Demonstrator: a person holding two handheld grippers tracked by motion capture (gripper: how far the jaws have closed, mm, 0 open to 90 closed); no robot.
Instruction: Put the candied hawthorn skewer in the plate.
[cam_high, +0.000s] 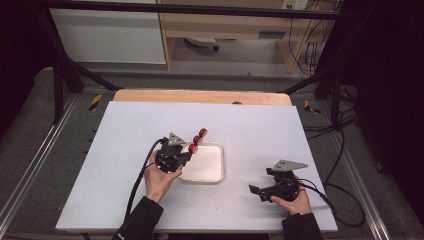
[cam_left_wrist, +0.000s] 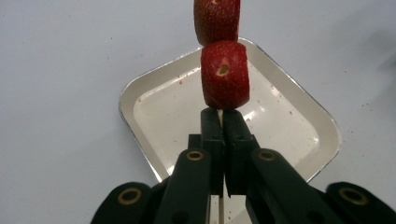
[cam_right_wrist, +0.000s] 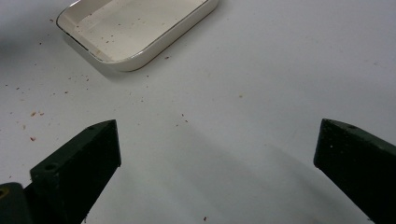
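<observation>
A skewer (cam_left_wrist: 219, 115) threaded with red fruit pieces (cam_left_wrist: 224, 74) is clamped in the left tool (cam_left_wrist: 223, 122) and held above the white tray (cam_left_wrist: 140, 91) on the table (cam_high: 260, 130). The right tool (cam_right_wrist: 217, 149) is spread wide, gripping nothing.

Left tool (cam_left_wrist: 223, 122) clamped, right tool (cam_right_wrist: 217, 149) agape

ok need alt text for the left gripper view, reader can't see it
The left gripper, jaws shut, holds a thin wooden skewer threaded with red fruit pieces above a white rectangular tray. The tray sits on a white table and holds only small red specks.
</observation>
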